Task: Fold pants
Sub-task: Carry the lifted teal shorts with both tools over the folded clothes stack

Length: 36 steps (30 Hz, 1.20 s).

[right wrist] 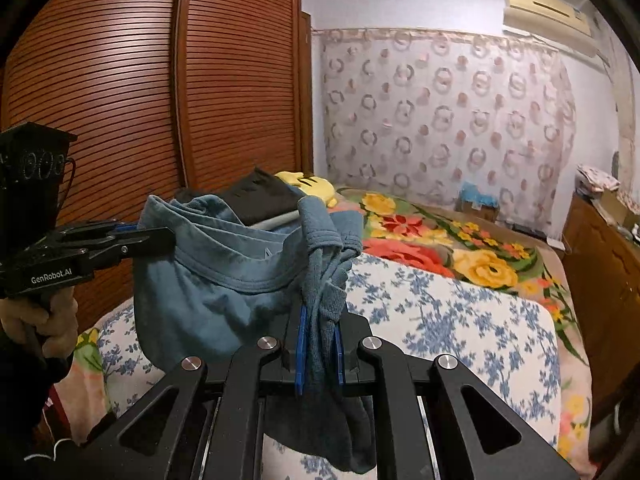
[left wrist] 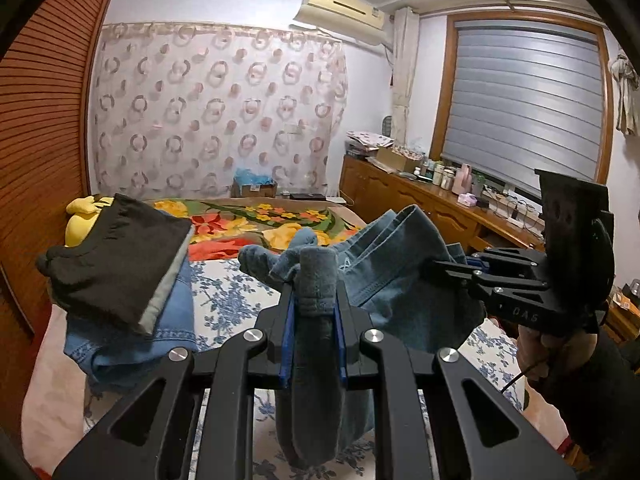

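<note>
The left gripper (left wrist: 314, 320) pinches a bunched edge of the blue pants (left wrist: 384, 276) at six o'clock; the cloth spans rightward, above the bed (right wrist: 460, 320), to the right gripper (right wrist: 320, 344), jaws clamped narrow on another fold.

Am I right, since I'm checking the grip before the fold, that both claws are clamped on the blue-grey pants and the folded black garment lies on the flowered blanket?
Not quite: the folded black garment lies on a blue denim piece, not the flowered blanket, as the left wrist view shows. Both the left claw and right claw are clamped on the blue-grey pants.
</note>
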{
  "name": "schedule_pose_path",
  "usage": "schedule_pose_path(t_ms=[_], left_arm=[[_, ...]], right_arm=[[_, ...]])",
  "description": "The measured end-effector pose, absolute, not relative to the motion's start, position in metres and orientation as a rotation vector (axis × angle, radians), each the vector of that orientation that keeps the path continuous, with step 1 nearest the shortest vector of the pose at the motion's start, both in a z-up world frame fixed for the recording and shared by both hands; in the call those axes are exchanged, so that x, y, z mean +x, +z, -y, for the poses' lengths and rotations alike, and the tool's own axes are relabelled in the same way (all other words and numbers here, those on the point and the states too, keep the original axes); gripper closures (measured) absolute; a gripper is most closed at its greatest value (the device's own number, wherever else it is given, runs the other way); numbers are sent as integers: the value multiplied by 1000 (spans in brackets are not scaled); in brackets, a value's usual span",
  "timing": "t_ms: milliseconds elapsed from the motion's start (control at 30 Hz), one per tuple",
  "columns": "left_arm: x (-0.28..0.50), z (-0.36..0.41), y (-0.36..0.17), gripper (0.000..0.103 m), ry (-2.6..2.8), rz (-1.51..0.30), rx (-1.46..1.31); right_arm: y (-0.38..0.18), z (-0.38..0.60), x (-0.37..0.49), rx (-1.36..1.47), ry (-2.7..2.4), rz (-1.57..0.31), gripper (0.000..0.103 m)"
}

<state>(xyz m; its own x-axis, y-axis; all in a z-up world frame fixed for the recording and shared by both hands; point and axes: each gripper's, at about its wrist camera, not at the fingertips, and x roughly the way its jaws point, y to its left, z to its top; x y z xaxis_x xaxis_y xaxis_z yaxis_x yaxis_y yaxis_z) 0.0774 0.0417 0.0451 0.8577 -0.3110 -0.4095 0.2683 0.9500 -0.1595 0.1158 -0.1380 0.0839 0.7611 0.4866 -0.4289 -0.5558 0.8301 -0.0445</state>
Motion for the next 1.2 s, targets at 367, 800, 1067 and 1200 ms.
schedule_pose_path(t_ms=[367, 800, 1067, 1200], left_arm=[[96, -79, 57, 85, -223, -414, -111], [116, -123, 70, 85, -129, -379, -127], [131, -152, 71, 85, -61, -358, -149], [137, -165, 65, 85, 0, -350, -146]], right_arm=[[100, 106, 169, -241, 623, -389, 92], [116, 70, 233, -297, 686, -367, 92], [118, 39, 281, -344, 726, -344, 92], [115, 24, 307, -366, 753, -343, 92]])
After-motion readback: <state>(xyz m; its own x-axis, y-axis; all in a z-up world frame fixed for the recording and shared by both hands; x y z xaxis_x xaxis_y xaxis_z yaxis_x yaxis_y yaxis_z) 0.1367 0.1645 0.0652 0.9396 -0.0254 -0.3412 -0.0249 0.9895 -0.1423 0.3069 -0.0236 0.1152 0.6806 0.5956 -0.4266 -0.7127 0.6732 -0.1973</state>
